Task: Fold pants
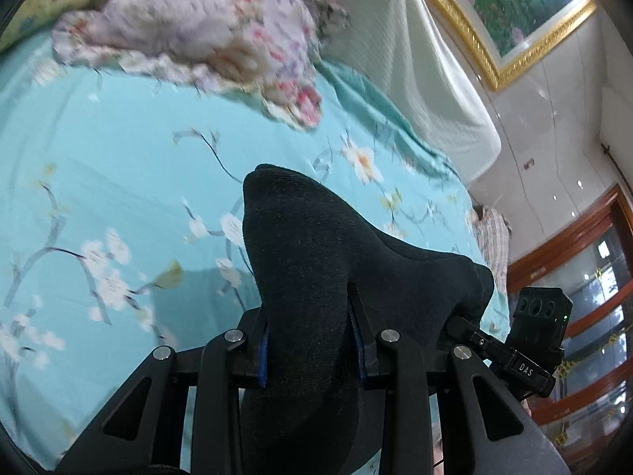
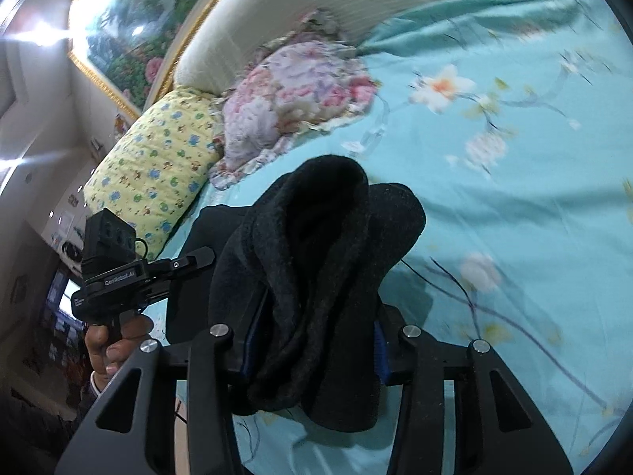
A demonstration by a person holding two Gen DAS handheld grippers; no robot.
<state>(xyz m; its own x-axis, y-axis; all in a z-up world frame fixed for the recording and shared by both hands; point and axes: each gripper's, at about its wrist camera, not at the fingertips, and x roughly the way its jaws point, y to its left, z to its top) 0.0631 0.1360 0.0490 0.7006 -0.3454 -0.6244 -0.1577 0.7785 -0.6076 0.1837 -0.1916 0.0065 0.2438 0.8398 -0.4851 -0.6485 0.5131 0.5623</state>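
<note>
The pants are dark, thick black fabric. In the left wrist view my left gripper is shut on a bunched fold of the pants, which bulges up over the fingers and hangs below them. In the right wrist view my right gripper is shut on another thick bunch of the pants, folded over itself and draping down. Both hold the cloth lifted above the bed. The other gripper's body, held in a hand, shows at the left of the right wrist view. The fingertips are hidden by fabric.
The bed has a turquoise floral sheet. A pink floral quilt and a yellow patterned pillow lie near the white headboard. A gold-framed painting hangs above. Wooden shelving stands at the right.
</note>
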